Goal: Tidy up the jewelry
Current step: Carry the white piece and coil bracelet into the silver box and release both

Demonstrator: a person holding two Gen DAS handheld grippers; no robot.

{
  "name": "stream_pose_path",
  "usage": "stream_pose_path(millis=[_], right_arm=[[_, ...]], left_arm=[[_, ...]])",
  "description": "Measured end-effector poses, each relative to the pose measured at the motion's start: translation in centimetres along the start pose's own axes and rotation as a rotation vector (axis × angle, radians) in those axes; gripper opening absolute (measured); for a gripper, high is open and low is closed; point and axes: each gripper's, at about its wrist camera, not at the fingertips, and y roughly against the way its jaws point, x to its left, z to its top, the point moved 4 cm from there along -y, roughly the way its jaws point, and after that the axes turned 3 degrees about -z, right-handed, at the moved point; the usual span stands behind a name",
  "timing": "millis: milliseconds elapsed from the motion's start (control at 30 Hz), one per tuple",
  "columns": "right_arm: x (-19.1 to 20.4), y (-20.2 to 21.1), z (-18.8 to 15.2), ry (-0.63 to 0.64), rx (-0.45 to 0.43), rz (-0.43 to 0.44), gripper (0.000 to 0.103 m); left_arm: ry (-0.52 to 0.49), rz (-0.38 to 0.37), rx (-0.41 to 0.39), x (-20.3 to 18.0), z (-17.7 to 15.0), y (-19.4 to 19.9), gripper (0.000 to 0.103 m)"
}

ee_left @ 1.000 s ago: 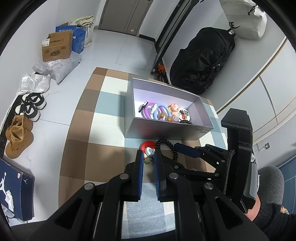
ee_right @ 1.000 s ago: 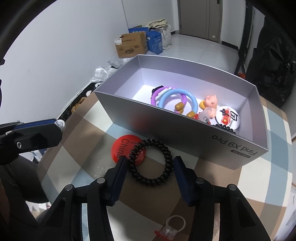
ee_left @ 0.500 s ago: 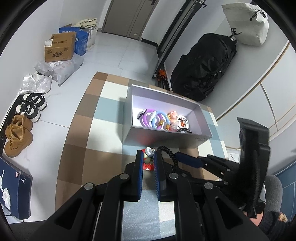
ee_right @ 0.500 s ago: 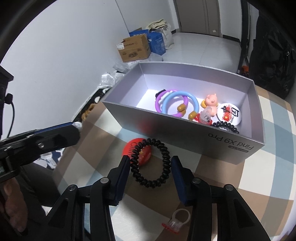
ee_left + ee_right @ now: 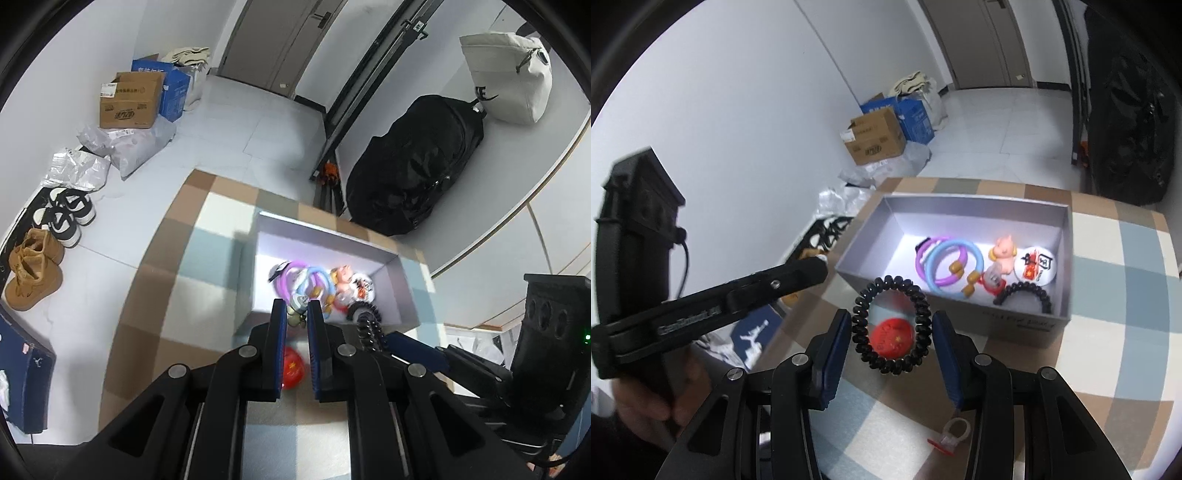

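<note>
Right hand-held gripper [image 5: 890, 328] clasps the black coil hair tie [image 5: 891, 325] just short of the grey box's [image 5: 1027, 329] near rim.

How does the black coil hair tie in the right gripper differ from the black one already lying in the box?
The held coil hair tie hangs lifted between the right gripper fingers, outside the grey box; the boxed hair tie lies flat in its near corner. The held one shows as a full oval ring over the red badge; the boxed one is partly hidden by the box wall. Both are black spiral coils.
</note>
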Motion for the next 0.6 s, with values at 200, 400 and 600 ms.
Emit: stream_pose_path(millis=[200, 400, 600], right_arm=[[-0.4, 1.1, 2.2, -0.026, -0.063, 0.033, 0.044], [-2.1, 2.2, 4.2, -0.058, -0.120, 0.015, 0.044], [-3.7, 2.0, 5.2, -0.097, -0.130, 0.000, 0.044]], left_arm=[[-0.006, -0.015, 0.011, -1.4, 0.8, -1.4, 0.007], [-0.015, -0.026, 0.032, -2.2, 1.4, -2.6, 0.007], [0.007, -0.036, 0.061, -2.5, 1.9, -4.2, 0.007]])
